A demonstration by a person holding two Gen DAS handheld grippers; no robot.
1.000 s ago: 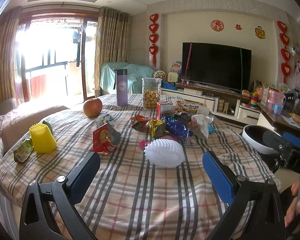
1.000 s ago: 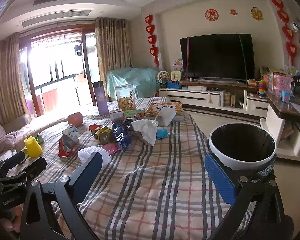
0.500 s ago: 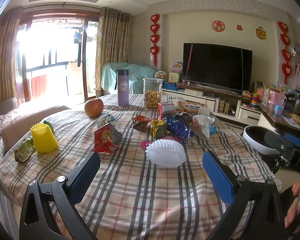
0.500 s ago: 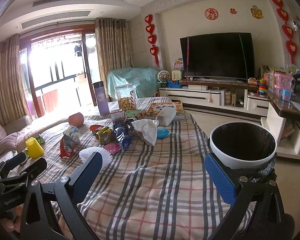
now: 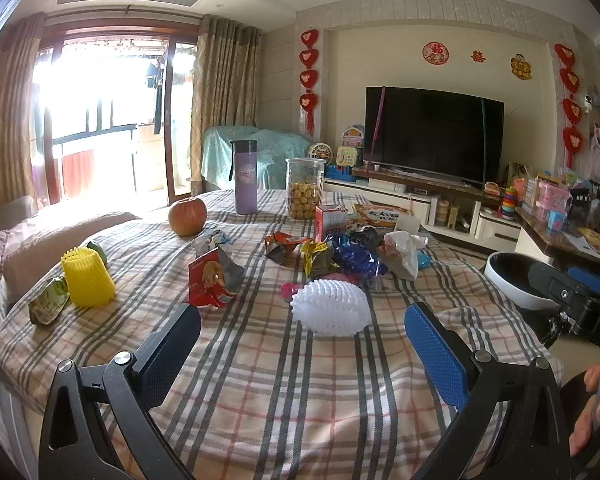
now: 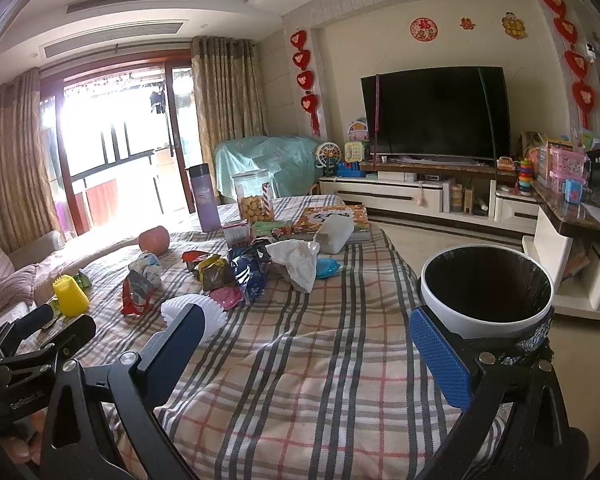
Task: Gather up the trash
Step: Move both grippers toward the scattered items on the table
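One plaid-covered table (image 5: 284, 380) fills both views, and one white bin with a black liner (image 6: 486, 292) stands just past its right edge. On the cloth lie one white foam net (image 5: 331, 307), one yellow foam net (image 5: 87, 278), one apple (image 5: 187, 216), one purple flask (image 5: 245, 176), one biscuit jar (image 5: 304, 188), one crumpled tissue (image 6: 296, 260) and several wrappers (image 5: 340, 256) heaped mid-table. The left gripper (image 5: 302, 332) and right gripper (image 6: 304, 330) both hover with jaws spread wide, empty. Compared with a second ago, almost nothing has shifted.
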